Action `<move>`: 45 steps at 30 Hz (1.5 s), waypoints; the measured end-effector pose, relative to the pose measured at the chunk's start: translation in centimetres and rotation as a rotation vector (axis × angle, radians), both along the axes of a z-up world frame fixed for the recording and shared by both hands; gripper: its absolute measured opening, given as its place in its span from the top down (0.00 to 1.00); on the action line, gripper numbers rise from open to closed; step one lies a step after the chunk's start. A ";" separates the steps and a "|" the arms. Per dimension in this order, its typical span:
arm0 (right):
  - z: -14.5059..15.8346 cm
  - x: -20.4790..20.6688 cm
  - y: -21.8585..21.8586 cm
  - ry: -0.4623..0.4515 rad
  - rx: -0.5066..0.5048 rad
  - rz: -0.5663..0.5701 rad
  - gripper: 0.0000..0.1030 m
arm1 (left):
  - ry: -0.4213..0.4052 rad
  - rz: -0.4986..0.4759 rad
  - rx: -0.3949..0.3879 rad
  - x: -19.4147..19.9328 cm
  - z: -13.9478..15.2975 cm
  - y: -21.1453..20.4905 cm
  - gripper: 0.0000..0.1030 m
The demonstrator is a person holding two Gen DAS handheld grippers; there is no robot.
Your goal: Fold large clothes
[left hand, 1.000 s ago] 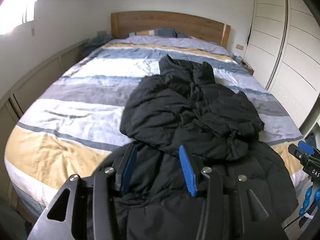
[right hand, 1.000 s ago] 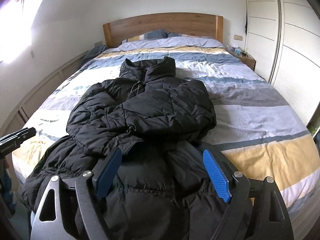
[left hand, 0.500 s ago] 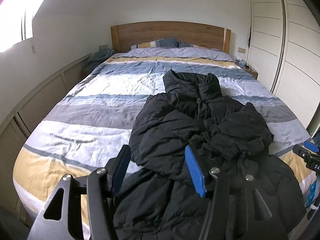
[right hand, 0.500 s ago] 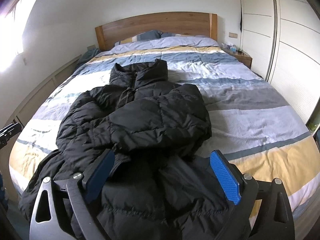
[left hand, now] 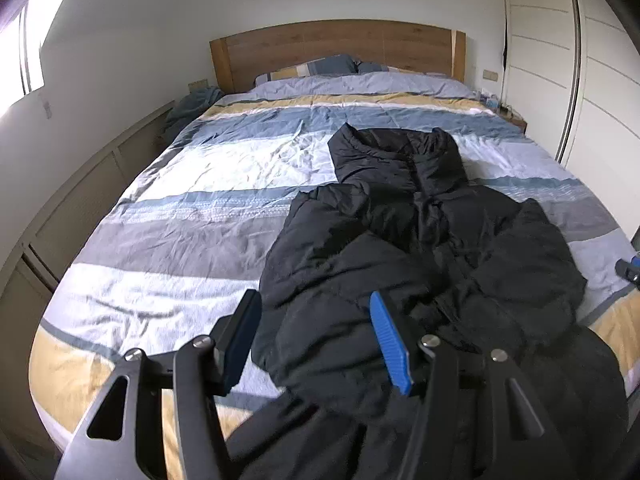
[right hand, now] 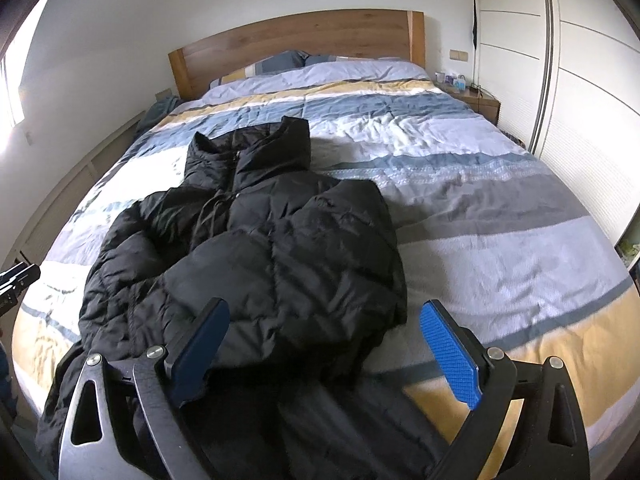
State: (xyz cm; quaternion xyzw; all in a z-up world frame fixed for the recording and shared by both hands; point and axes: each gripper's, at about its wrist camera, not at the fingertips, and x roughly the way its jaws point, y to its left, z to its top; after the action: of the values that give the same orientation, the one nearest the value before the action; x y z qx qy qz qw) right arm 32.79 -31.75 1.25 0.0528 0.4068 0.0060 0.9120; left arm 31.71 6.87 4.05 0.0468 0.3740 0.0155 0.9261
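A large black puffer jacket [left hand: 432, 264] lies on the striped bed, collar toward the headboard, both sleeves folded across its front, hem hanging over the foot of the bed. It also shows in the right wrist view [right hand: 264, 264]. My left gripper [left hand: 316, 340] is open and empty, above the jacket's lower left edge. My right gripper [right hand: 324, 352] is open and empty, above the jacket's lower right part. Neither touches the jacket.
The bed [left hand: 192, 216] has a striped blue, grey, white and yellow cover and a wooden headboard [left hand: 336, 48]. White wardrobe doors [right hand: 592, 92] run along the right. A nightstand [right hand: 476, 100] with small items stands by the headboard. Low wall panels [left hand: 80, 208] run along the left.
Both grippers have pulled back and risen from the jacket's lower part, so more of the bed shows. Both stay open. The jacket has not moved.
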 end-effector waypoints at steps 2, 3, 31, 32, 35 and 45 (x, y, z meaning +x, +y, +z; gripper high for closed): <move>0.0 1.4 -0.4 0.002 -0.004 0.000 0.07 | 0.005 0.000 0.007 1.2 -0.2 -0.1 0.47; 0.0 2.0 -0.5 0.002 -0.006 -0.002 0.07 | 0.008 0.000 0.010 1.9 -0.4 -0.1 0.47; 2.0 23.3 -0.6 -0.025 -0.014 0.082 0.08 | 0.094 0.005 0.009 25.6 -1.1 2.6 0.47; 2.1 24.5 -0.6 -0.027 -0.007 0.081 0.08 | 0.099 0.007 0.002 27.0 -1.2 2.7 0.47; 1.7 28.7 -0.4 -0.018 0.019 0.088 0.08 | 0.128 -0.017 -0.041 31.4 -1.7 2.8 0.47; -5.8 42.2 2.4 0.063 0.159 0.136 0.07 | 0.193 -0.067 -0.281 44.3 -7.8 1.4 0.47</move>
State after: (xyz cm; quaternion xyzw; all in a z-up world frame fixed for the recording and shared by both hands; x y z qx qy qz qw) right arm 75.00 -29.36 -4.60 0.0972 0.4362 0.0984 0.8892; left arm 75.99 8.27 -3.77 -0.0696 0.4577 -0.0724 0.8834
